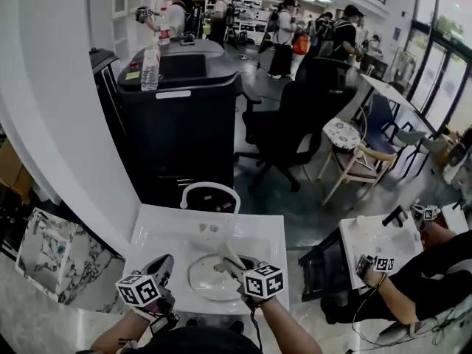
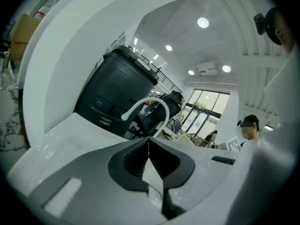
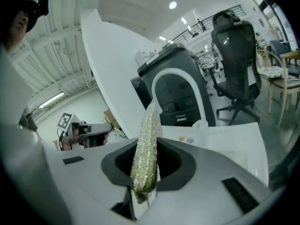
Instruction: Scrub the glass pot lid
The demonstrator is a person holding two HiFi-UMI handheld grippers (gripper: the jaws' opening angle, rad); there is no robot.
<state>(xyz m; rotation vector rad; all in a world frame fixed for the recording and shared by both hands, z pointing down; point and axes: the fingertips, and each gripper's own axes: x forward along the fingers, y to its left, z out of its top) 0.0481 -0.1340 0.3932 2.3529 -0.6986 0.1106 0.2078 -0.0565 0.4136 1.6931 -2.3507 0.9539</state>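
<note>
The glass pot lid (image 1: 209,280) lies in the basin of the white sink (image 1: 262,231), low in the head view. My right gripper (image 1: 230,263) reaches over the lid from the right and is shut on a glittery green and silver scrubbing sponge (image 3: 146,146), which stands up between the jaws in the right gripper view. The sponge's tip (image 1: 223,259) is over the lid's middle; I cannot tell whether it touches. My left gripper (image 1: 164,265) is at the sink's left edge beside the lid, its jaws (image 2: 148,146) shut with nothing between them. Neither gripper view shows the lid.
A curved white faucet (image 1: 211,189) arches over the back of the sink. Behind it stands a tall black cabinet (image 1: 181,124) with a water bottle (image 1: 150,68) on top. A black office chair (image 1: 295,124) stands further back. At the right another person (image 1: 420,271) works with grippers at a second sink.
</note>
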